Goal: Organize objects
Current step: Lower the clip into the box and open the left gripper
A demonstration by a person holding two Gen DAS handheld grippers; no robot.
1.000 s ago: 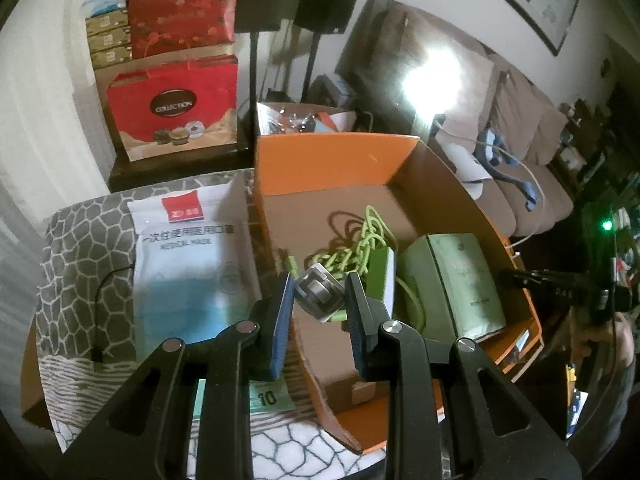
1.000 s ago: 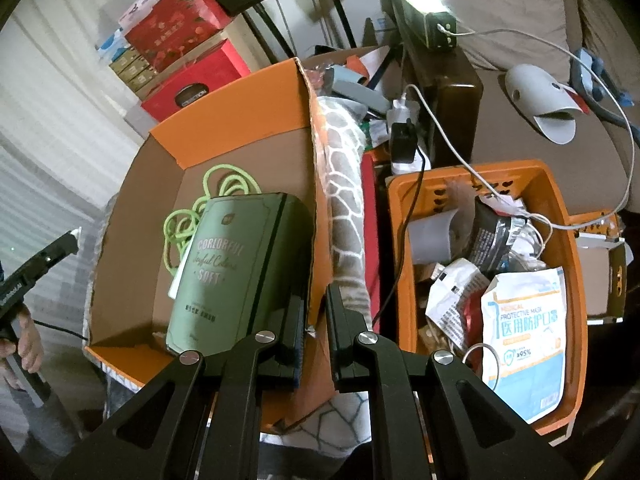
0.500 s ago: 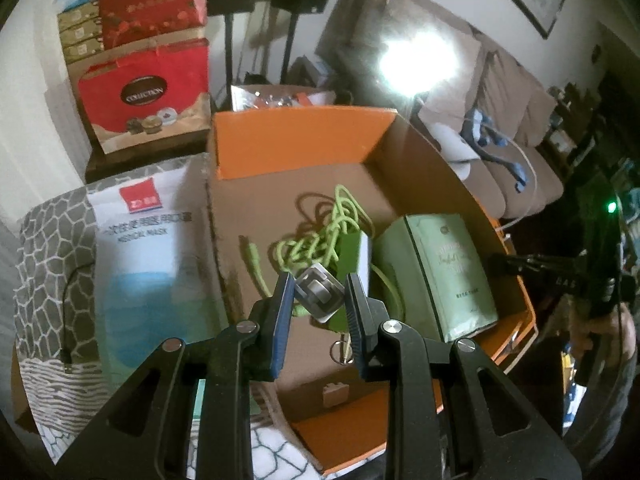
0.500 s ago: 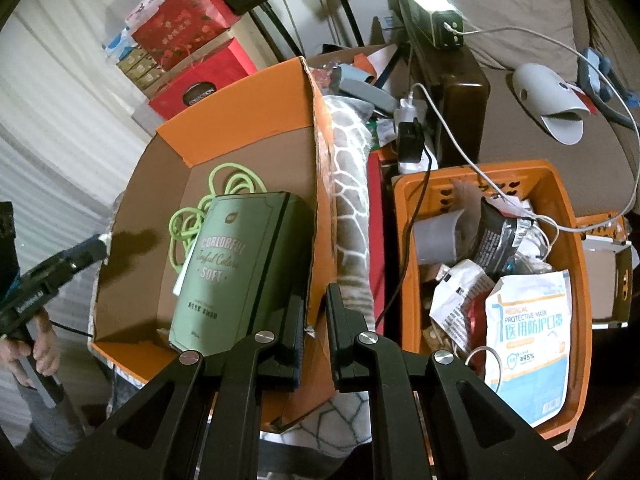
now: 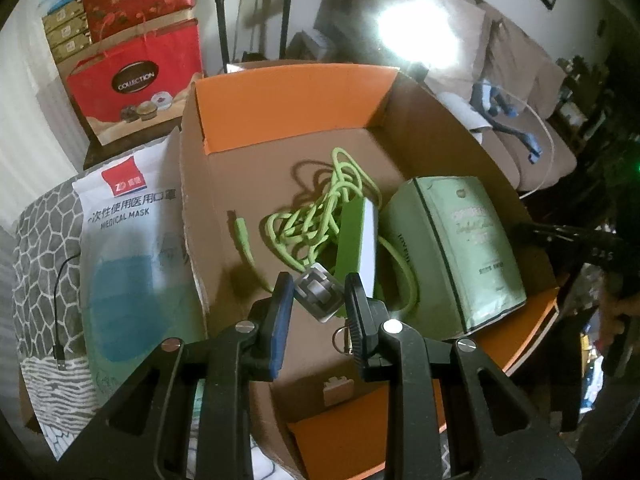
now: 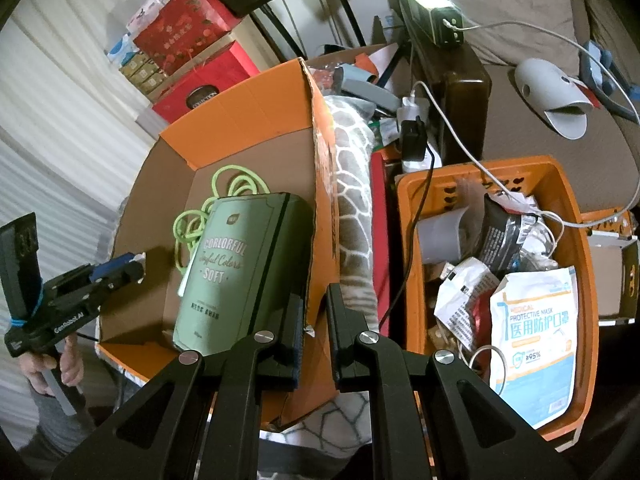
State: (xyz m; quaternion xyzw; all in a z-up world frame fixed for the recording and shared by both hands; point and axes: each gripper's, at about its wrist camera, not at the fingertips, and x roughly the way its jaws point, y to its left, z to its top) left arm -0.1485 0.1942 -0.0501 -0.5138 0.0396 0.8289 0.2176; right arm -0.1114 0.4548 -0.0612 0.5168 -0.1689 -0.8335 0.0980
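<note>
1. Left gripper (image 5: pixel 318 300), jaws partly apart, clamps a small silver keyring block (image 5: pixel 318 294) over the cardboard box (image 5: pixel 288 108); bare floor lies directly below, left of the green cable (image 5: pixel 320 216).
2. Right gripper (image 6: pixel 314 316), near shut, apparently pinches the box's wall.

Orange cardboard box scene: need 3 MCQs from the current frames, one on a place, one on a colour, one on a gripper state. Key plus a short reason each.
1. Where does the green tissue pack lie?
A. inside the orange cardboard box
B. in the orange plastic basket
C. on the sofa

2. What colour is the coiled cable in the box?
A. black
B. light green
C. red

3. What is the left gripper doing?
A. open over nothing
B. shut on a small grey metal piece
C. shut on the medical mask bag

Key: 1 A, the pack rests on the box floor against its right wall. 2 B, the loops show bright light green in both views. 3 B, the pads press on the grey piece over the box.
</note>
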